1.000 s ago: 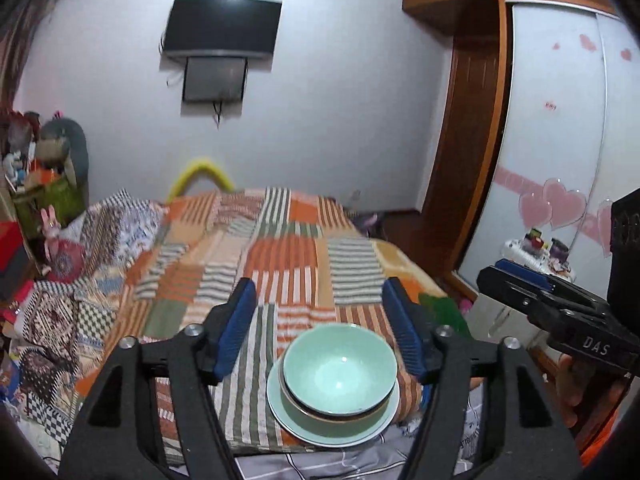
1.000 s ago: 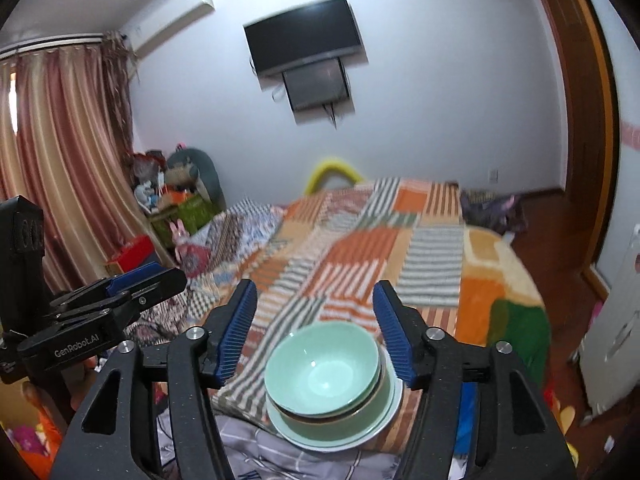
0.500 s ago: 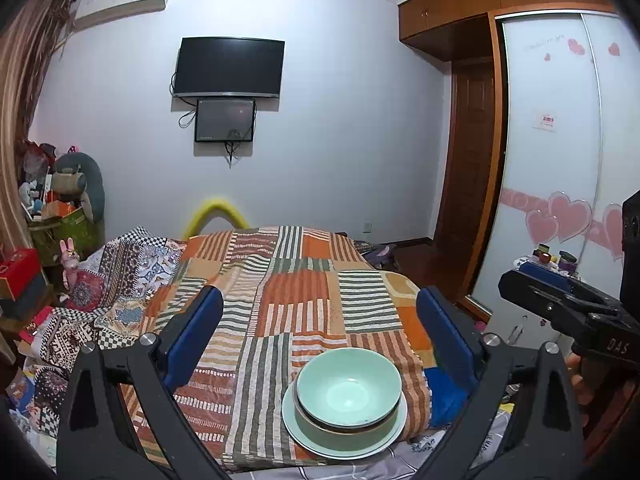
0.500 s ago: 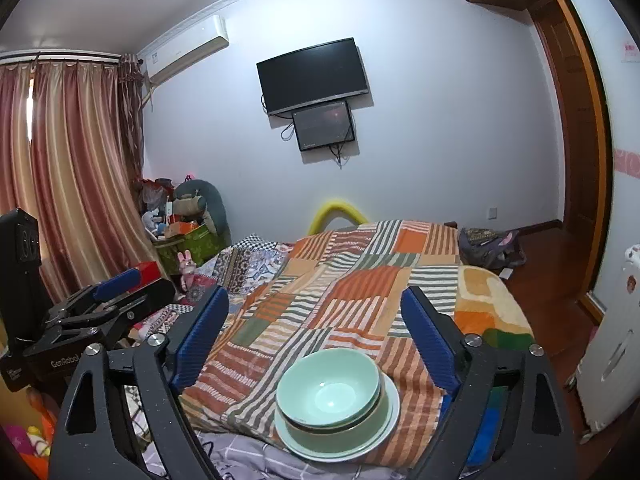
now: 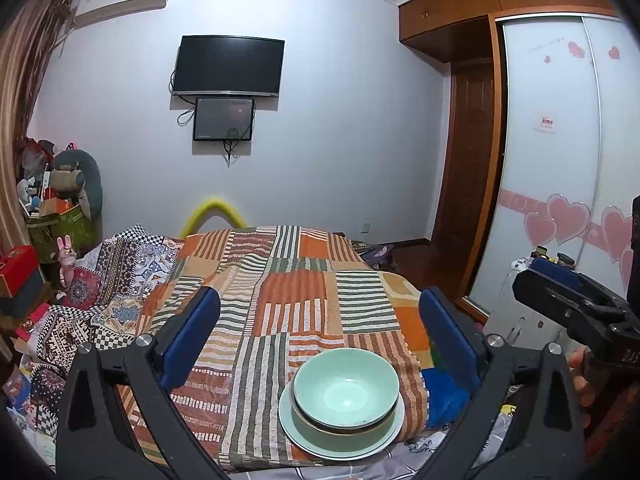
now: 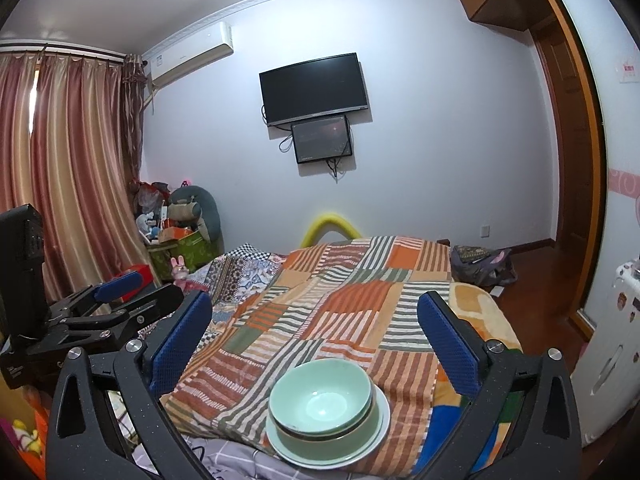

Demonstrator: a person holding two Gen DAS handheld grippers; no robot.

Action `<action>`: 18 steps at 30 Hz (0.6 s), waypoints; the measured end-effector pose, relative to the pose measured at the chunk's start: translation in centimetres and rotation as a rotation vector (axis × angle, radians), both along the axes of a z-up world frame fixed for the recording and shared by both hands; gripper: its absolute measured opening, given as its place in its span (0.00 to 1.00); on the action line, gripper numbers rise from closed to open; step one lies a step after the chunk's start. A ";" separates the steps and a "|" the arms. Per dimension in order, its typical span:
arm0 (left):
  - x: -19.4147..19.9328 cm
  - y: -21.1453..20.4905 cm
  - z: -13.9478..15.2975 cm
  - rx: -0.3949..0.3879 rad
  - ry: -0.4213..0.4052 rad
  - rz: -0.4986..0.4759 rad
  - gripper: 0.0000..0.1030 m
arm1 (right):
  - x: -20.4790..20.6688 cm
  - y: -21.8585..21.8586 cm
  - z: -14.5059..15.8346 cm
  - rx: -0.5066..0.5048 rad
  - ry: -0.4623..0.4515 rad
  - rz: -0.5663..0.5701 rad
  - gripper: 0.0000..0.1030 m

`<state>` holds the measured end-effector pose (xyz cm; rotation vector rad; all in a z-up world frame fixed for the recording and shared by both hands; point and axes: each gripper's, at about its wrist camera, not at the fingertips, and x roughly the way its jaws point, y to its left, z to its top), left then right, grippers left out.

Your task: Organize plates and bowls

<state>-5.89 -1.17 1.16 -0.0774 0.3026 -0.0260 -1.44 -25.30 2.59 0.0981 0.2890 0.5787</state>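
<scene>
Both grippers, left (image 5: 320, 340) and right (image 6: 316, 340), have just spread their fingers apart, empty; stacked bowls (image 5: 346, 390) rest on a plate (image 5: 340, 446).

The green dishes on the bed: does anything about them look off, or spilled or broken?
Nothing looks spilled or broken. The bowls sit nested on the plate, all upright. The odd part is the place: the stack rests at the near edge of the striped blanket, on soft bedding, which seems a shaky spot for dishes.
</scene>
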 end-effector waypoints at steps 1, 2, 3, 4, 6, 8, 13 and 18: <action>0.0 0.0 0.0 -0.001 0.000 0.000 0.99 | 0.0 0.0 0.0 -0.001 0.000 0.000 0.99; 0.0 0.1 0.0 -0.002 0.001 0.001 0.99 | 0.1 0.0 -0.1 -0.001 0.001 0.000 0.99; 0.0 0.1 0.0 -0.003 0.001 0.002 0.99 | 0.1 0.0 -0.1 -0.001 0.003 0.000 0.99; 0.1 0.2 0.0 -0.005 0.002 0.001 0.99 | 0.1 0.0 -0.1 0.000 0.004 0.000 0.99; 0.1 0.3 -0.1 -0.008 0.003 0.004 0.99 | 0.1 -0.1 -0.1 0.001 0.005 -0.001 0.99; 0.2 0.4 -0.1 -0.012 0.005 0.004 1.00 | 0.1 -0.1 -0.1 0.000 0.007 -0.003 0.99; 0.4 0.7 -0.2 -0.024 0.011 0.006 1.00 | 0.2 -0.1 -0.2 0.001 0.013 -0.007 0.99; 0.4 0.8 -0.3 -0.027 0.010 0.007 1.00 | 0.1 0.0 -0.1 0.002 0.019 0.001 0.99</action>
